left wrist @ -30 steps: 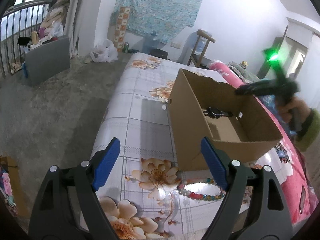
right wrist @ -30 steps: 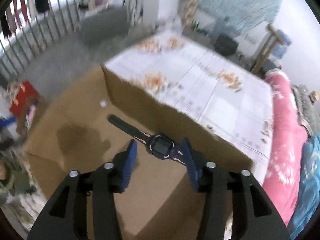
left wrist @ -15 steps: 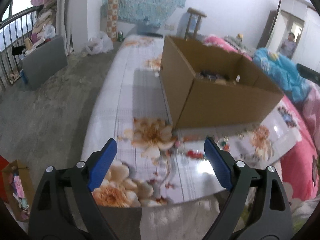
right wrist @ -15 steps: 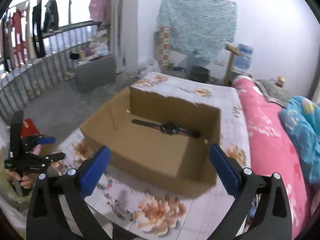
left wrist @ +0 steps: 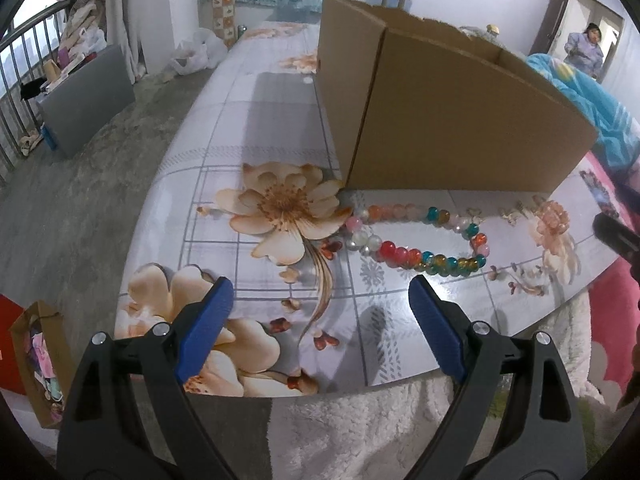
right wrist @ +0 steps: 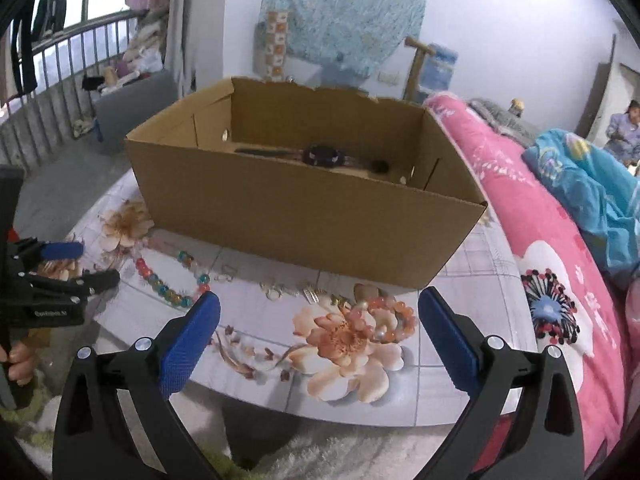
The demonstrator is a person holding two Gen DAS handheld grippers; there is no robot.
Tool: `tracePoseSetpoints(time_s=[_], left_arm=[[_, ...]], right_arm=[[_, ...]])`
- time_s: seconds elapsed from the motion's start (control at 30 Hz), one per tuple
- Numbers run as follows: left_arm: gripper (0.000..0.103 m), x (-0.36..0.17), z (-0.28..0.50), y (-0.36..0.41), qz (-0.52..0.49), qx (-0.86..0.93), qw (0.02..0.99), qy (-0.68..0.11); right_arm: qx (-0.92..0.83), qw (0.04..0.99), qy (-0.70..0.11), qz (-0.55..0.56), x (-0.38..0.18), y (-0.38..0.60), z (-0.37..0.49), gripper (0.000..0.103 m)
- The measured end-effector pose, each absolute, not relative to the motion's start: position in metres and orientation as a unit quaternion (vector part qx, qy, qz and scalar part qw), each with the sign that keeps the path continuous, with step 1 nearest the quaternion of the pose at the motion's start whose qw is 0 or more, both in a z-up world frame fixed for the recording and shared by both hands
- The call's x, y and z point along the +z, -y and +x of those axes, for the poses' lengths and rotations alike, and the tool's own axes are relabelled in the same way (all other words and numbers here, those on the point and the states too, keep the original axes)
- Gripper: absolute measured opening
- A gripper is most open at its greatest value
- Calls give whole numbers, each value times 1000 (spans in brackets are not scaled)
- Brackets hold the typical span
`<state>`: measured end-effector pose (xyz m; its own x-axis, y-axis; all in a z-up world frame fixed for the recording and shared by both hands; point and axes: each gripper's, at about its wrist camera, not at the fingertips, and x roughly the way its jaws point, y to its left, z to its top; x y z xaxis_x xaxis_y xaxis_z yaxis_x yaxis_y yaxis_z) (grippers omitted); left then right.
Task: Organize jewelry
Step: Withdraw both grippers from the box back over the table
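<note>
Right now the big table with the shiny flower-print cover [left wrist: 248, 128] fills both views, and the open brown cardboard box [right wrist: 304, 208] stands on it. Only the right wrist view looks down into the box, where a dark wristwatch [right wrist: 322, 155] lies flat on the bottom; the left wrist view shows just the outside walls of the box. The left gripper [left wrist: 320, 320] tips down over the near edge of the table, its blue fingers [left wrist: 204, 328] wide apart with nothing between them. The right gripper [right wrist: 319, 332] also tips down at the table edge. Its jaws have just been opening and now stand wide, holding nothing. A long string of round glass beads in many colours [left wrist: 416, 240] lies on the table just in front of the box, a little beyond the left gripper. A small pink and orange bead bracelet [right wrist: 386, 316] lies near the right gripper, on a printed flower. In the right wrist view a hand [right wrist: 18, 364] holds the left gripper at the far left edge.
</note>
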<state>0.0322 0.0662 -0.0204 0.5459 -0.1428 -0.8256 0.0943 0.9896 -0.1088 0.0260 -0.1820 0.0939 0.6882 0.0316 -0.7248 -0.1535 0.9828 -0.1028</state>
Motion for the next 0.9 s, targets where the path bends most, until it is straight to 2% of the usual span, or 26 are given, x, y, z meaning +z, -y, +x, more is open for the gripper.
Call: tracePoseSetpoints(time_s=[0.13,0.37,0.6,0.9], left_arm=[[87,-23,35,-65,-22,-61,882,-467],[90,-28,37,-58,-4,-57,884,-464],[95,-31,36,-50,27,-56,883,-465],[95,-32,36,-50,26,-56,889,-454]], right_arm=[[53,923,-374,-74,89,172,25,97],[87,914,-395,-2,77,172,34,97],[87,908,-409,1,66,165,32,97],[97,908,-407,-4,67,161,35,97]])
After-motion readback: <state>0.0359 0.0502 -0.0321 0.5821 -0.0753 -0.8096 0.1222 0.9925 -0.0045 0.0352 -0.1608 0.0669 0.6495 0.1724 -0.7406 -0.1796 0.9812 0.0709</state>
